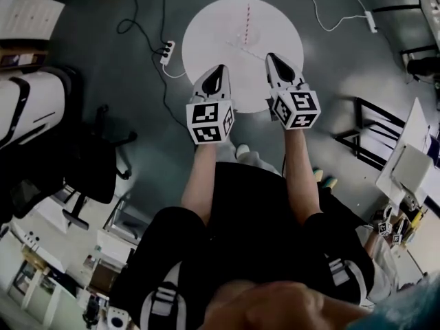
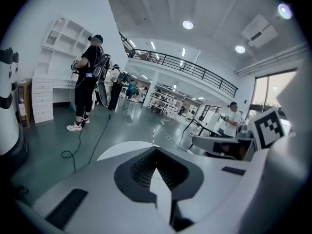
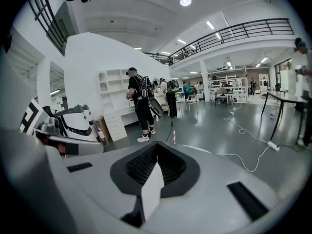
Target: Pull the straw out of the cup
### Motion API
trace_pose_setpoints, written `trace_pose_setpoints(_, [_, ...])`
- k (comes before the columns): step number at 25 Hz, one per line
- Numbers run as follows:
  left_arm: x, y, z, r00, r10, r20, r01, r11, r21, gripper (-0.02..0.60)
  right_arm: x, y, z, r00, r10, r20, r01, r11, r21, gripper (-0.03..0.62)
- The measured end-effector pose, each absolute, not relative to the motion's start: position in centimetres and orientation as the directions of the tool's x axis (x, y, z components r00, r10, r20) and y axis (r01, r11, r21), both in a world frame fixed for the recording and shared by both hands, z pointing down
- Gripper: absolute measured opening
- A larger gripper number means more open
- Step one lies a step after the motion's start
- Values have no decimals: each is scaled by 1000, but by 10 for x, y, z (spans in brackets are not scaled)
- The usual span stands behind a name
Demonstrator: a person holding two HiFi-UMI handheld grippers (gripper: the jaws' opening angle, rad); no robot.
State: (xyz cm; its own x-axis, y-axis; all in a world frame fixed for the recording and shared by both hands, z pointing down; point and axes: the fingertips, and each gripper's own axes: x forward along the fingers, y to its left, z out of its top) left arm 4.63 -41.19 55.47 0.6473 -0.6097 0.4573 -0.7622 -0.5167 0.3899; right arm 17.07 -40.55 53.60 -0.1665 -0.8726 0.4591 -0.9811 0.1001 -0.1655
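A red-and-white striped straw (image 1: pixel 247 20) stands upright near the middle of a round white table (image 1: pixel 206 26). It also shows as a small stick past the jaws in the left gripper view (image 2: pixel 153 134) and the right gripper view (image 3: pixel 174 136). The cup around it is clear and too faint to make out. My left gripper (image 1: pixel 221 69) and right gripper (image 1: pixel 270 57) hover side by side over the table's near edge, well short of the straw. Both have their jaws closed together with nothing held, as their own views show for the left gripper (image 2: pixel 156 150) and the right gripper (image 3: pixel 157 148).
A power strip (image 1: pixel 166 52) with a black cable lies on the floor left of the table. A white cable runs to another strip (image 1: pixel 370 20) at the right. An office chair (image 1: pixel 89 163) stands left, a black-framed desk (image 1: pixel 375 139) right. A person (image 2: pixel 87 82) stands far off.
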Motion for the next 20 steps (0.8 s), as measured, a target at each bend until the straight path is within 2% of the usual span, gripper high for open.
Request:
trace_pose_setpoints(11, [65, -479, 594, 700, -536, 472, -714, -533, 454, 6, 178, -482, 598, -141, -814, 563, -984, 52, -172, 19])
trace_pose_setpoints(15, [65, -493, 603, 708, -517, 481, -706, -538, 461, 6, 182, -504, 619, -140, -798, 587, -981, 33, -190, 60])
trace_pose_setpoints(20, [66, -499, 613, 715, -493, 496, -699, -536, 474, 6, 188, -523, 636, -121, -786, 606, -977, -12, -211, 60])
